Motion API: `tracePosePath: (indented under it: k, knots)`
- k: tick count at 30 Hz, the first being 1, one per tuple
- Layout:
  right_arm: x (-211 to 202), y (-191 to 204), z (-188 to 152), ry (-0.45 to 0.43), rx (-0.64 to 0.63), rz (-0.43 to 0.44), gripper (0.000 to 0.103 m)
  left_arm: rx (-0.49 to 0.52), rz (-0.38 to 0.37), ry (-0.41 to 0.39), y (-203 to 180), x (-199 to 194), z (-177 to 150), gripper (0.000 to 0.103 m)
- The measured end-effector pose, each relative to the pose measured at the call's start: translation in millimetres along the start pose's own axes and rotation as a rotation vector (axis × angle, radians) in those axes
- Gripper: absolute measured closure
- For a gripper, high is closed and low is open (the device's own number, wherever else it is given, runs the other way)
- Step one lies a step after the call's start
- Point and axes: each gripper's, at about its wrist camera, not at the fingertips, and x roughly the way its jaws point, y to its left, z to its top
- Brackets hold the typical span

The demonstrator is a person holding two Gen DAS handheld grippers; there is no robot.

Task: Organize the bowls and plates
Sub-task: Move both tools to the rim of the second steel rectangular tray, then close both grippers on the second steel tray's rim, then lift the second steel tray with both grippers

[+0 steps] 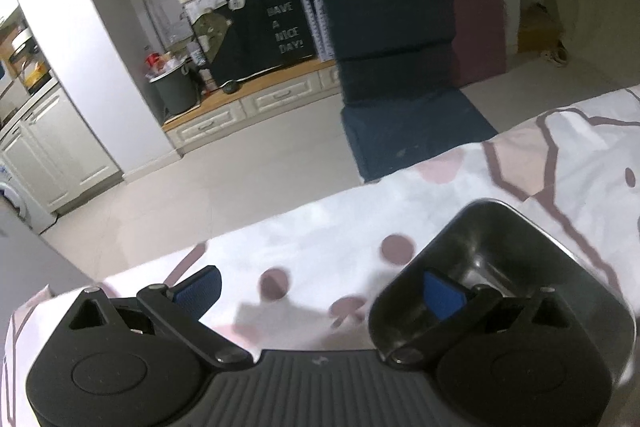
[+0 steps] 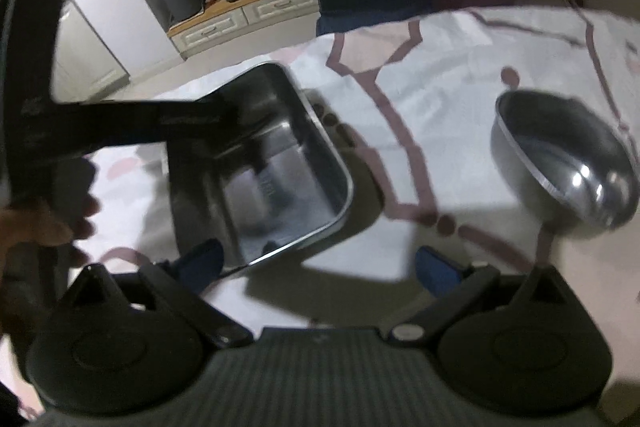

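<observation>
A rectangular steel tray (image 2: 276,163) lies on the patterned tablecloth (image 2: 440,75), left of centre in the right wrist view. A round steel bowl (image 2: 568,163) sits to its right, apart from it. My right gripper (image 2: 318,269) is open and empty, just in front of the tray's near corner. My left gripper (image 1: 320,293) is open, its right finger over the tray's (image 1: 500,259) near edge and its left finger over the cloth. In the right wrist view the left gripper (image 2: 192,123) reaches in from the left above the tray.
The table edge (image 1: 280,223) runs diagonally, with tiled floor beyond. A dark blue folded mattress (image 1: 396,59) stands on the floor past the table. Cabinets and a cluttered counter (image 1: 248,27) lie further back.
</observation>
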Motion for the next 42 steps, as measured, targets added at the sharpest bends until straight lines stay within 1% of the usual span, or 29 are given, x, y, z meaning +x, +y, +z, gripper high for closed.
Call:
tracePosePath:
  k: [2,5,7,9,10,11,12,13,14,15,16,18,19,20,21,22,23,24,25,26,27,28,30,32,35,37,42]
  knots:
    - [-3,-5,1,-0.028,-0.058,-0.016,0.001,-0.036,-0.011,0.008,12,-6,-8,0.002]
    - [-8,-13,1,-0.089,-0.143,-0.055,0.001,-0.083,-0.042,0.014,25,-14,-21,0.008]
    - [-9,-18,3,-0.100,-0.163,-0.044,0.002,-0.101,-0.053,0.009,30,-21,-29,0.013]
    - [-7,-23,5,-0.106,-0.169,-0.028,0.004,-0.126,-0.068,0.000,32,-25,-37,0.023]
    - [-7,-24,7,-0.110,-0.173,-0.023,0.005,-0.144,-0.079,-0.001,33,-27,-41,0.026]
    - [-6,-25,8,-0.114,-0.177,-0.021,0.007,-0.166,-0.092,-0.003,33,-30,-45,0.033]
    - [-7,-24,9,-0.119,-0.186,-0.013,0.012,-0.186,-0.105,-0.005,35,-31,-48,0.039]
    - [-8,-23,10,-0.126,-0.186,-0.009,0.018,-0.206,-0.121,-0.006,36,-33,-51,0.043]
    - [-7,-23,16,-0.129,-0.188,0.005,0.022,-0.223,-0.137,-0.005,37,-35,-54,0.048]
    - [-6,-23,19,-0.131,-0.187,0.015,0.029,-0.241,-0.151,0.000,38,-36,-56,0.052]
    - [-1,-21,25,-0.133,-0.183,0.023,0.035,-0.256,-0.165,0.005,38,-38,-58,0.054]
    - [0,-20,30,-0.137,-0.172,0.033,0.041,-0.285,-0.194,0.015,39,-42,-63,0.061]
    - [1,-20,33,-0.141,-0.172,0.036,0.045,-0.299,-0.209,0.019,40,-43,-66,0.063]
    - [2,-19,35,-0.145,-0.171,0.038,0.046,-0.312,-0.224,0.021,40,-43,-67,0.068]
    - [3,-18,37,-0.146,-0.171,0.047,0.050,-0.325,-0.238,0.021,40,-44,-69,0.073]
    - [4,-18,39,-0.147,-0.168,0.060,0.054,-0.342,-0.252,0.022,40,-45,-71,0.077]
    - [6,-18,41,-0.146,-0.164,0.074,0.058,-0.362,-0.268,0.021,39,-46,-72,0.084]
    - [6,-17,42,-0.144,-0.162,0.088,0.066,-0.383,-0.285,0.022,39,-46,-73,0.092]
    - [7,-15,41,-0.142,-0.160,0.101,0.077,-0.397,-0.299,0.024,38,-46,-74,0.096]
    - [7,-13,41,-0.139,-0.163,0.122,0.083,-0.401,-0.297,0.025,37,-47,-75,0.097]
    - [7,-11,41,-0.137,-0.169,0.130,0.092,-0.390,-0.287,0.027,35,-49,-75,0.097]
    - [6,-8,41,-0.137,-0.180,0.134,0.098,-0.379,-0.281,0.028,33,-50,-75,0.097]
    - [8,-5,40,-0.142,-0.187,0.135,0.098,-0.396,-0.283,0.038,35,-53,-79,0.098]
    - [8,-9,40,-0.133,-0.168,0.164,0.098,-0.421,-0.293,0.046,37,-58,-83,0.098]
    - [4,-13,37,-0.119,-0.153,0.185,0.099,-0.425,-0.288,0.047,33,-73,-87,0.098]
    - [-4,-15,31,-0.119,-0.157,0.190,0.099,-0.421,-0.285,0.045,29,-87,-87,0.098]
    - [-40,-27,19,-0.133,-0.169,0.213,0.099,-0.408,-0.279,0.027,12,-132,-86,0.098]
